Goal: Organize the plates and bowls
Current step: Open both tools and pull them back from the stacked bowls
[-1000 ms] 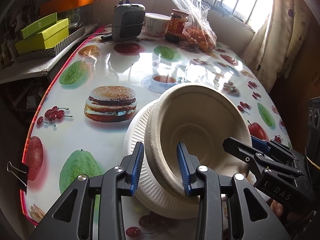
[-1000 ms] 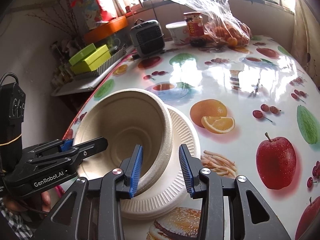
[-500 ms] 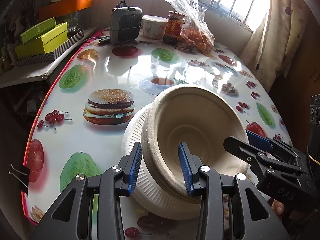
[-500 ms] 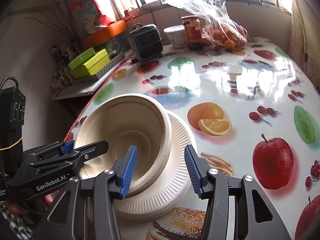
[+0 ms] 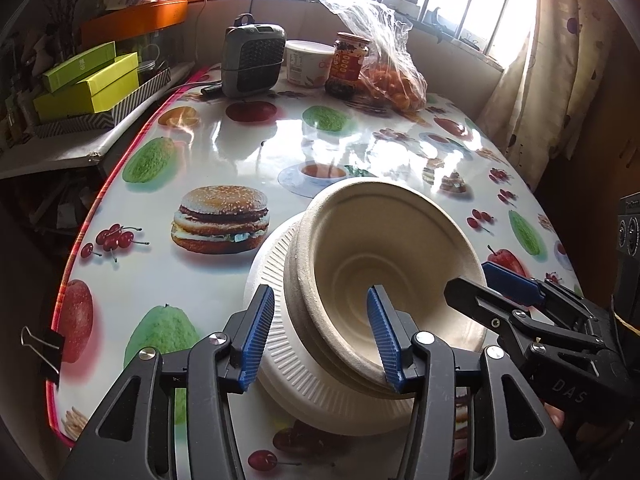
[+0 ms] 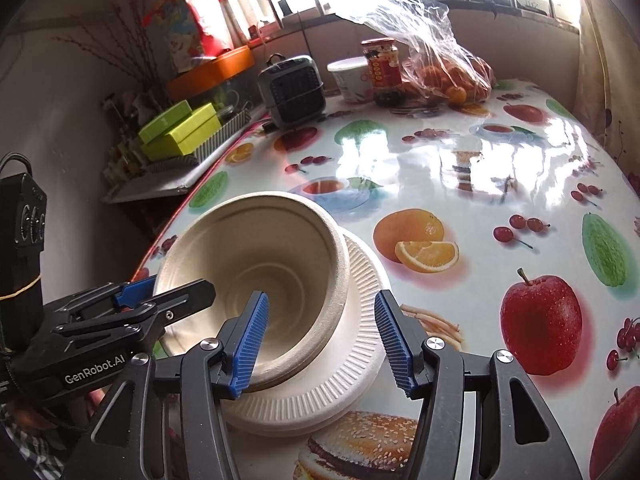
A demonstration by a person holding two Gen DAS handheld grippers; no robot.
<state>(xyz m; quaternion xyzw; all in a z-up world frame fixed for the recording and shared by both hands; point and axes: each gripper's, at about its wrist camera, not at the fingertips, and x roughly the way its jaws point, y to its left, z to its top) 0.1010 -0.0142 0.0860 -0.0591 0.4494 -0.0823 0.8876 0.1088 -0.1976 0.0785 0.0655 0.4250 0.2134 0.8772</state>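
A stack of beige pulp bowls (image 5: 400, 240) rests, slightly tilted, on a stack of white ribbed paper plates (image 5: 280, 364) near the table's front edge. My left gripper (image 5: 322, 338) straddles the bowls' near left rim. Its jaws are opening and a gap shows between the blue pads and the rim. In the right wrist view the same bowls (image 6: 260, 248) sit on the plates (image 6: 360, 344). My right gripper (image 6: 322, 346) straddles their right rim, its jaws opening too and clear of it. Each gripper shows in the other's view: the right gripper (image 5: 500, 292) and the left gripper (image 6: 160, 300).
At the table's far end stand a grey fan heater (image 5: 252, 60), a white tub (image 5: 308, 62), a jar (image 5: 347, 64) and a plastic bag of oranges (image 5: 384, 68). Green boxes (image 5: 88, 84) lie on a side shelf at left. A binder clip (image 5: 44, 346) holds the tablecloth edge.
Both grippers' jaws have spread apart from the bowls' rim and let it go. The bowls stay on the plates. Neither hand has shifted much.
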